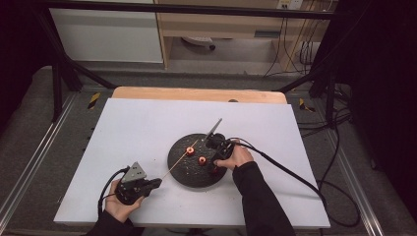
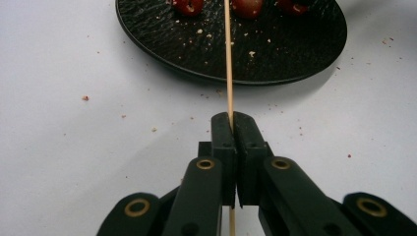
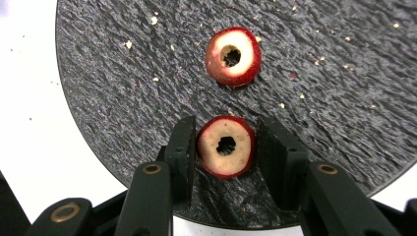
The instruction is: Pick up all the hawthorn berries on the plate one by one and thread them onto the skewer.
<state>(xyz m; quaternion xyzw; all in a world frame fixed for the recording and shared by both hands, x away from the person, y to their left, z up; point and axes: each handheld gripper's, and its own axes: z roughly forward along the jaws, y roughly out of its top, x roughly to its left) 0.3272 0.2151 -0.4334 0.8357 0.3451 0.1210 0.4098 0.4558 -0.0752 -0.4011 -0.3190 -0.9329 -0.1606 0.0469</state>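
A black round plate (image 1: pixel 189 176) (image 2: pixel 295 54) (image 3: pixel 123 88) lies on the white table and carries three cored red fruit slices (image 1: pixel 190 151) (image 1: pixel 202 160) (image 1: pixel 216 170). My left gripper (image 1: pixel 158 183) (image 2: pixel 231 118), left of and nearer than the plate, is shut on a thin wooden skewer (image 1: pixel 177 163) (image 2: pixel 228 59) that points across the plate. My right gripper (image 1: pixel 216 167) (image 3: pixel 226 125) stands steeply over the plate's right edge, open. Its jaws straddle one slice (image 3: pixel 214 150) with narrow gaps either side. A second slice (image 3: pixel 244 64) lies just beyond it.
Crumbs are scattered over the plate and the white table (image 1: pixel 128 128) near it. A wooden strip (image 1: pixel 196 93) edges the table's far side. The right gripper's cable (image 1: pixel 285 169) runs off to the right, and more cables (image 1: pixel 339 128) lie on the floor there.
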